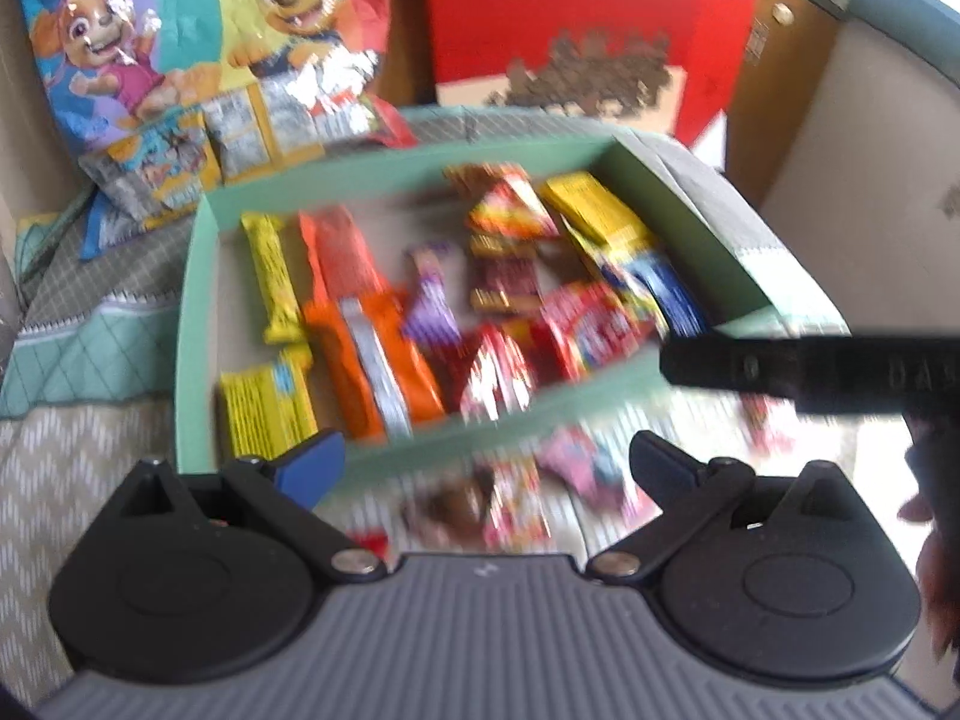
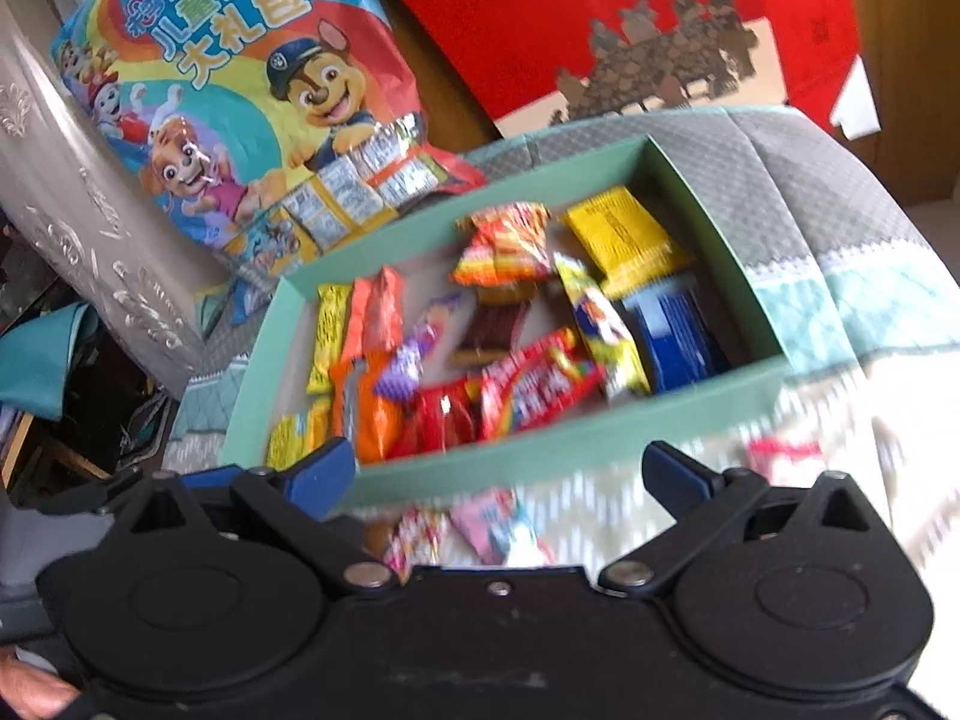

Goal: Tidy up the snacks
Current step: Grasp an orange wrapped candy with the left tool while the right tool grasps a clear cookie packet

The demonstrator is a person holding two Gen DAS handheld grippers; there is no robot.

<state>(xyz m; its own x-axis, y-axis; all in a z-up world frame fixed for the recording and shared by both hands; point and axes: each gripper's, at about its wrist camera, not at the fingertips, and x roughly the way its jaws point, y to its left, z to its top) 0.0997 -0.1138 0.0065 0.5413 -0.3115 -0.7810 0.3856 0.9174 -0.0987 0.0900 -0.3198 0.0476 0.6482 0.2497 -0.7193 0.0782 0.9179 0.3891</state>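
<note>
Loose snacks (image 2: pixel 480 531) lie on the bed just before the tray (image 2: pixel 540 462), directly between the fingers of the empty, spread right gripper (image 2: pixel 498 474); the left gripper (image 1: pixel 486 468), also spread and empty, hovers equally near.

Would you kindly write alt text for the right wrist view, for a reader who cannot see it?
An open, empty right gripper hovers before a shallow pale green cardboard box filled with colourful wrapped snacks. A few loose pink-wrapped snacks lie blurred on the patterned cloth just outside it; a large cartoon-puppy snack bag stands behind.
</note>
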